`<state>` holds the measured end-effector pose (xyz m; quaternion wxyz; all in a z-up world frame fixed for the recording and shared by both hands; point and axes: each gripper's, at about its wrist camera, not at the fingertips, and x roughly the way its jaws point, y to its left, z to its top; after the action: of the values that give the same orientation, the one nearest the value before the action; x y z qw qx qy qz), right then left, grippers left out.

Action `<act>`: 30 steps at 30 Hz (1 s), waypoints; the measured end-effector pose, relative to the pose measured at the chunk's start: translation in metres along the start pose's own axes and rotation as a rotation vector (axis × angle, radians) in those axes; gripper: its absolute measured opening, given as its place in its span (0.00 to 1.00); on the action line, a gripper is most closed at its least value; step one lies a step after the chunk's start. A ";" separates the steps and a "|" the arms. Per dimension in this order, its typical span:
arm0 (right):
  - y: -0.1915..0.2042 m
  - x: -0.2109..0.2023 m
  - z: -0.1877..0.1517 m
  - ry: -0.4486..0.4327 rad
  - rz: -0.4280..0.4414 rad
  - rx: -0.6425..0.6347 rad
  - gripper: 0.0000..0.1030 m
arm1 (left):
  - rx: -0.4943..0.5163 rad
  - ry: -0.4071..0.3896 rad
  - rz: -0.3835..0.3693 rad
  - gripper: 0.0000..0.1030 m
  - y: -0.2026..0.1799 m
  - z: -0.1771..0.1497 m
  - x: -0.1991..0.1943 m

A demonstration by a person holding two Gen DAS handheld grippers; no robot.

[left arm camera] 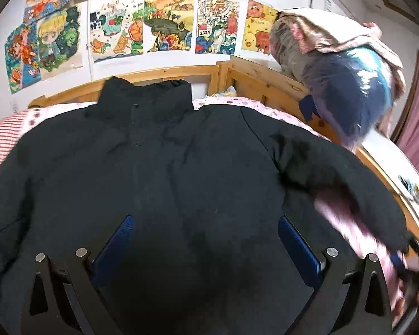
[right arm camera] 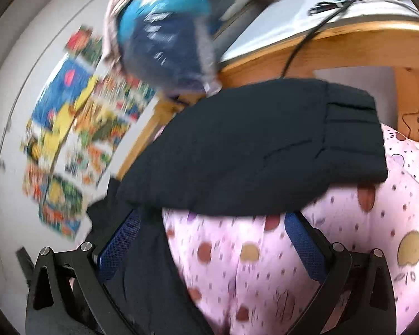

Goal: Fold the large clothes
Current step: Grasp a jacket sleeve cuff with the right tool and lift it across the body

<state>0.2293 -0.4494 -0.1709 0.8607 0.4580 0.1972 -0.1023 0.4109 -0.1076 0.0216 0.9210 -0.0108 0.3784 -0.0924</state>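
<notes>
A large black jacket point(left arm camera: 181, 167) lies flat, front up, on the pink patterned bedsheet point(left arm camera: 265, 106), with its collar point(left arm camera: 142, 97) towards the wall. My left gripper point(left arm camera: 206, 243) hovers over the jacket's lower middle, open, its blue pads point(left arm camera: 117, 240) wide apart. The jacket's right sleeve point(right arm camera: 265, 145) stretches across the right wrist view, ribbed cuff point(right arm camera: 349, 122) to the right. My right gripper point(right arm camera: 209, 243) is open just below that sleeve, with a black edge of the jacket point(right arm camera: 148, 273) running between its fingers near the left pad. This view is blurred by motion. In the left wrist view the right gripper point(left arm camera: 405, 259) shows blurred by the sleeve end.
A wooden bed frame point(left arm camera: 164, 74) borders the bed at the wall. Coloured drawings point(left arm camera: 167, 25) cover the wall. A pile of bagged bedding and cloth point(left arm camera: 343, 83) sits on the wooden rail at right. A white-topped surface with a black cable point(right arm camera: 301, 44) lies beyond it.
</notes>
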 end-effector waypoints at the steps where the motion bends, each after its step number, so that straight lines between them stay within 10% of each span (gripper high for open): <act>1: -0.002 0.005 0.000 -0.037 -0.006 0.025 0.99 | -0.011 0.005 -0.002 1.00 -0.003 0.005 0.013; 8: -0.010 0.030 0.017 -0.153 -0.063 0.174 0.96 | -0.050 0.045 -0.031 1.00 -0.039 0.042 0.113; 17: -0.027 0.038 0.029 -0.244 -0.241 0.165 0.43 | 0.068 0.151 -0.013 1.00 -0.073 0.035 0.198; 22: -0.028 0.034 0.035 -0.283 -0.249 0.116 0.18 | 0.048 0.142 -0.054 1.00 -0.064 0.024 0.205; 30: 0.016 0.008 0.053 -0.363 -0.249 -0.086 0.11 | 0.000 0.159 -0.137 1.00 -0.043 0.030 0.178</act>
<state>0.2551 -0.4847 -0.1358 0.8816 0.3672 0.0984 -0.2798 0.5488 -0.1826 -0.0769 0.8795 -0.0295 0.4489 -0.1556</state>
